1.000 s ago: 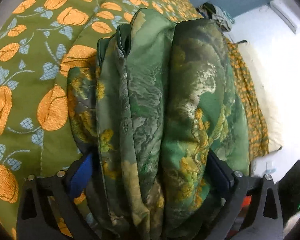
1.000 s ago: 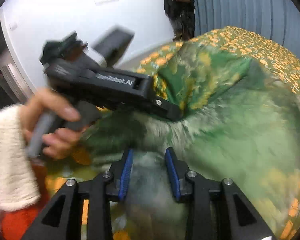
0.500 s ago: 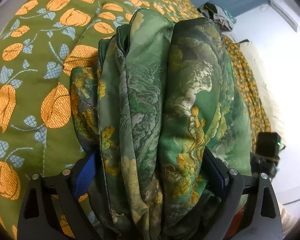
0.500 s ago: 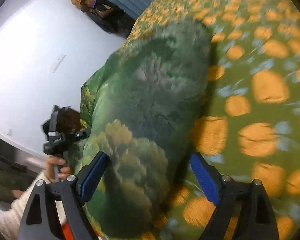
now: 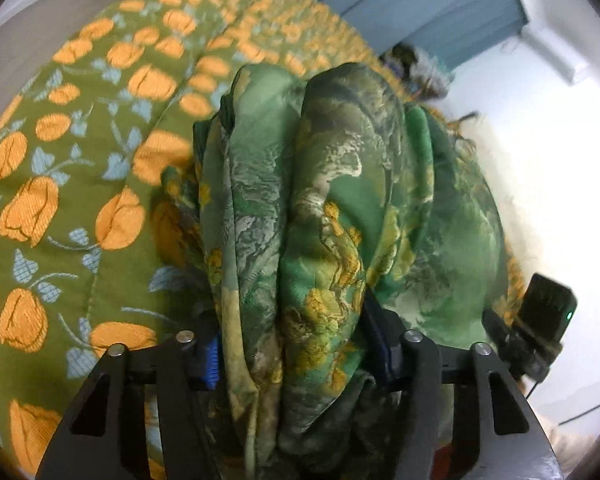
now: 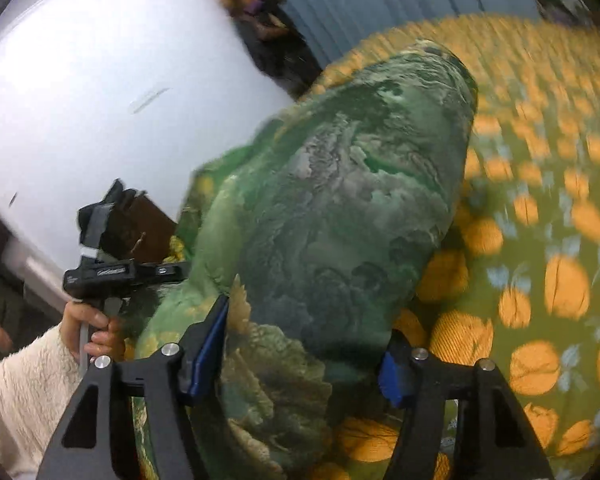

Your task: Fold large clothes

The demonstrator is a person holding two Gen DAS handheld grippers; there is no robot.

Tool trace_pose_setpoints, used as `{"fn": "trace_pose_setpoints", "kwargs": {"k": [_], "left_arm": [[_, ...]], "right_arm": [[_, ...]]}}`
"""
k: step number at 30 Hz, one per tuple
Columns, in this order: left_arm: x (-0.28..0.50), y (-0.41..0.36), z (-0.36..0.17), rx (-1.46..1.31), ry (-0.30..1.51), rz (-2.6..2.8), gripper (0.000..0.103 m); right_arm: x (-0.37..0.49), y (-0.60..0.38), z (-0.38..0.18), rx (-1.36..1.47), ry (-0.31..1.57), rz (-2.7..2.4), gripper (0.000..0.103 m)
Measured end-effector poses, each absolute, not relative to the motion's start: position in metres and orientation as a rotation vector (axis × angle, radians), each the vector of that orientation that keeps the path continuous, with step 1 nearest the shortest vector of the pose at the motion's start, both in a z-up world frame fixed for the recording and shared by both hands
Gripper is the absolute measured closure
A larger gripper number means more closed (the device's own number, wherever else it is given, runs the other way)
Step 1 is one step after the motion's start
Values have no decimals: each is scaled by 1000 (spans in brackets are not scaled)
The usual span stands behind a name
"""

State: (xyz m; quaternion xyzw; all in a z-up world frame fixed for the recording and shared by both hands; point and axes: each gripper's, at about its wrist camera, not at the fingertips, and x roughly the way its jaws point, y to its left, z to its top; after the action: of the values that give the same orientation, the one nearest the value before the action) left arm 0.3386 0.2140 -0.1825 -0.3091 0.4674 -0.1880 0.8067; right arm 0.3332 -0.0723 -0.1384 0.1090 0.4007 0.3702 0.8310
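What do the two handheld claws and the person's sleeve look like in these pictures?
Each claw, left claw and right claw, has two black fingers with triangular cut-outs, silver bolt heads and blue pads. Seen from the right wrist, the left unit is a black pistol-shaped body with small white lettering, too blurred to read, and a grey handle. The sleeve is cream and fluffy.
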Motion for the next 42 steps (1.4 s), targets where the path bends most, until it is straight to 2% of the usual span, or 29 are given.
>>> {"fn": "trace_pose_setpoints", "kwargs": {"k": [5,10,13,17,18,19,20,21,22,24,28,31,35,39,42], "left_arm": [[361,203,-147,-660,924,-432,47],[427,188,-123,-609,878,-430,47],[482,175,-128,-592,882,-414,47],[536,156,-165,-559,919,-390,44],[547,150,-184,-552,950,-372,39],[551,147,-202,-555,976,-349,30],[554,146,-214,-566,976,-342,26],[553,147,-221,-595,955,-356,15],[550,149,-223,-619,943,-359,7],[541,150,-218,-628,933,-372,7],[502,142,-173,-429,856,-307,7],[464,130,-134,-280,788,-231,1],[416,102,-95,-83,718,-113,1],[378,79,-65,10,670,-45,1],[352,67,-52,45,635,5,0]], "right_arm": [[350,-77,-96,231,724,846,39],[423,-95,-86,260,704,863,39],[480,-109,-90,279,733,855,38],[537,-129,-120,331,812,835,36],[551,-134,-134,352,851,816,30],[565,-140,-156,385,915,774,22],[577,-144,-175,405,973,721,21],[586,-151,-202,451,1045,665,16],[588,-160,-218,521,1065,656,8],[583,-175,-225,612,1049,664,0],[553,-195,-194,527,970,560,0],[507,-199,-144,275,817,438,0],[435,-183,-86,15,634,335,0],[380,-178,-42,-32,515,255,0],[356,-179,-25,-2,512,221,0]]}}
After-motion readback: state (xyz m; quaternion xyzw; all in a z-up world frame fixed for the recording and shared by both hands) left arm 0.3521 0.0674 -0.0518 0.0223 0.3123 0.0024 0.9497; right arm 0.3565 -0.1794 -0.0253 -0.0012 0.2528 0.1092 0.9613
